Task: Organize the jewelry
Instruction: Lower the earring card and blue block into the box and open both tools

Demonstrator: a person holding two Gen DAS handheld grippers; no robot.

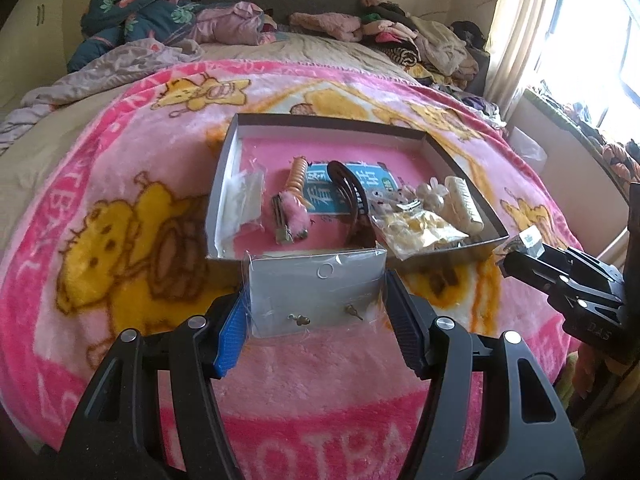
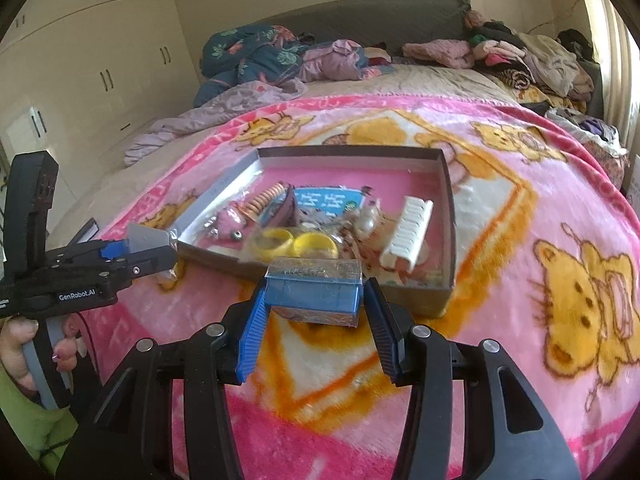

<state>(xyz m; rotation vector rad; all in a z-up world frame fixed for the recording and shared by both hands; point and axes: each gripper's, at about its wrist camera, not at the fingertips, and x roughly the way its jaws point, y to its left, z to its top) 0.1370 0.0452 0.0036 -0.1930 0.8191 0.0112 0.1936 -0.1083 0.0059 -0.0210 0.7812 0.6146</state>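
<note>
The left gripper (image 1: pixel 318 300) holds a grey earring card (image 1: pixel 316 292) in a clear sleeve — its jaws closed against the card's two side edges, low in the middle of the frame, just in front of the near wall of the shallow box (image 1: pixel 460 164) of trinkets on the pink blanket (image 1: pixel 120 184). The right gripper (image 2: pixel 314 300) clamps a small clear case with a blue base (image 2: pixel 314 292) between its pads, centre frame — again just short of the box's (image 2: pixel 448 188) near edge.
</note>
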